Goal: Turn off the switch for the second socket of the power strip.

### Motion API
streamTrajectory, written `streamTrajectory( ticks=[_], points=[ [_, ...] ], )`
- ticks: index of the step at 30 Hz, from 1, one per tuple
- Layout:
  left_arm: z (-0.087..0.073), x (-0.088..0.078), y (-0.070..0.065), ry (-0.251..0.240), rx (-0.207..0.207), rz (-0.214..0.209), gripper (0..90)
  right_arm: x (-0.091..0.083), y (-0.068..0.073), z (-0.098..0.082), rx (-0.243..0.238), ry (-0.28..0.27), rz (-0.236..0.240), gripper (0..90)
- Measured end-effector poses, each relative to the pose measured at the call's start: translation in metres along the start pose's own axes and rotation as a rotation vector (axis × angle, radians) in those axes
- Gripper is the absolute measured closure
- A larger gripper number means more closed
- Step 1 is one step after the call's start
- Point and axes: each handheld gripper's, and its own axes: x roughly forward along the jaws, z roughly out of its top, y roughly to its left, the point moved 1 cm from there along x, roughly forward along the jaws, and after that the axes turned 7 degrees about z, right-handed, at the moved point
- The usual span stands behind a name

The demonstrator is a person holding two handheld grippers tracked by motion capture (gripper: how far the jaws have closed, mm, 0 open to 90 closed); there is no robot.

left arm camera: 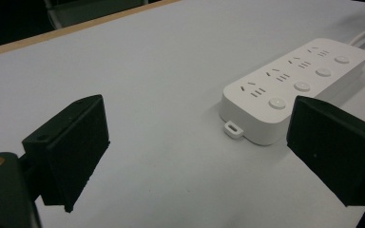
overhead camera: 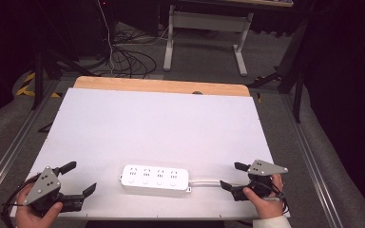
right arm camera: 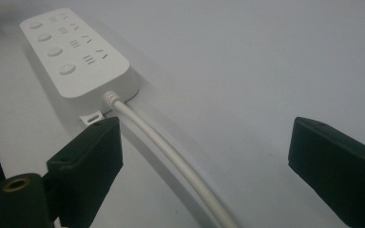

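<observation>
A white power strip (overhead camera: 155, 178) with several sockets and round buttons lies flat near the front edge of the white table top (overhead camera: 157, 123). Its white cable (overhead camera: 210, 182) runs right toward my right gripper (overhead camera: 233, 176), which is open low over the table, the cable (right arm camera: 171, 156) passing between its jaws without being held. My left gripper (overhead camera: 80, 178) is open too, a short way left of the strip, nothing between its jaws. In the left gripper view the strip (left arm camera: 294, 85) lies ahead to the right, apart from the jaws. The strip's cable end (right arm camera: 76, 52) shows in the right gripper view.
A wooden strip (overhead camera: 161, 86) edges the table's far side. Beyond it stand a white desk frame (overhead camera: 204, 33) and loose cables (overhead camera: 128, 59) on the floor. Metal rails (overhead camera: 9, 152) run along both table sides.
</observation>
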Motion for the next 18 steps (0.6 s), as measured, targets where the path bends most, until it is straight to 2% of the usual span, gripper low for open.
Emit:
streamTrajectory(
  ticks=[8, 10, 15, 18],
  points=[
    [-0.004, 0.001, 0.000, 0.009, 0.001, -0.008, 7.3, 0.000, 0.001, -0.021, 0.004, -0.008, -0.028, 11.7],
    [-0.005, 0.002, 0.000, 0.009, -0.012, -0.008, 7.6, 0.001, 0.000, -0.024, 0.003, 0.000, -0.036, 11.7],
    [-0.007, 0.004, 0.001, 0.022, -0.007, 0.001, 8.7, 0.003, 0.000, -0.021, -0.013, -0.005, -0.053, 11.7],
    [-0.007, 0.005, 0.001, 0.014, 0.006, 0.000, 8.6, 0.003, 0.001, -0.021, -0.032, -0.014, -0.058, 11.8]
  ],
)
